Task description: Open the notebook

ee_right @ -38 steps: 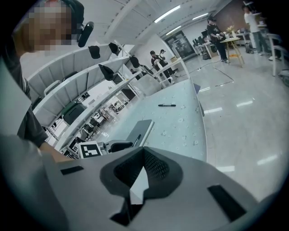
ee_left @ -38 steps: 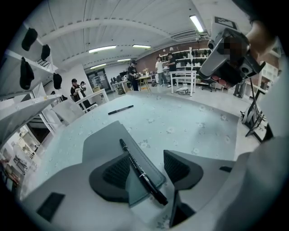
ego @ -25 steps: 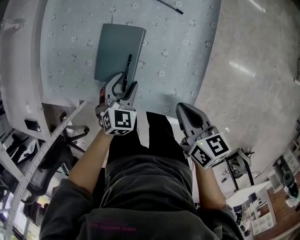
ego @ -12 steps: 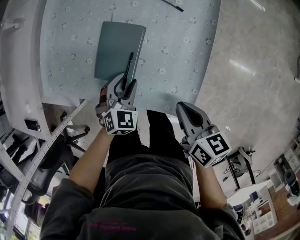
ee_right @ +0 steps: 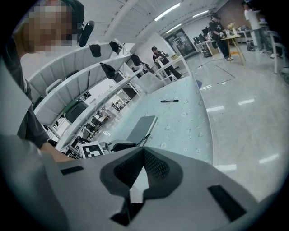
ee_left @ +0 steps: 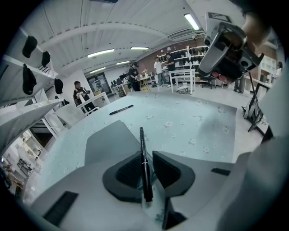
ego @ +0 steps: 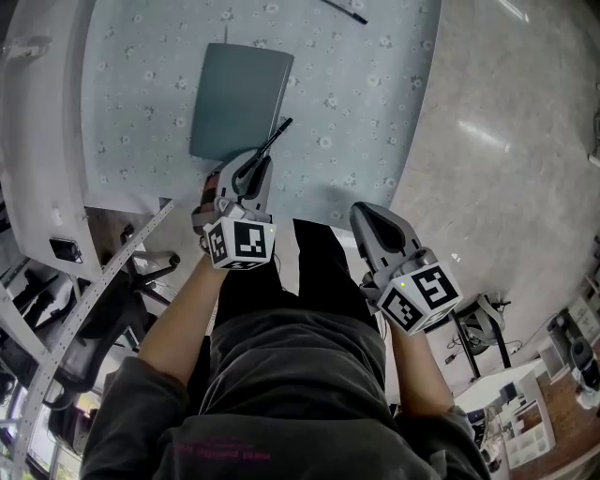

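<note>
Notebook (ego: pixel 236 98) lies shut in the upper centre of the head view, flat on the flowered table (ego: pixel 375 94), its grey-green cover facing up and its long sides running up and down the frame. My left gripper (ego: pixel 251 171) sits just below the notebook's lower right corner. Its jaws have just been closing, and they now pinch a black pen (ego: pixel 274 139) between the pads. In the left gripper view the pen runs straight up the middle between the two dark pads. Its far end reaches out over the notebook's right edge; I cannot tell whether that tip touches the cover. In the head view the pen slants up and to the right from the jaws.

My right gripper (ego: pixel 370 220) is in the lower right of centre, by the table's near edge and well apart from the notebook. Its jaws are pressed together at the tips with nothing between them. A second pen (ego: pixel 342 14) lies on the table at the top of the frame, far beyond the notebook.
</note>
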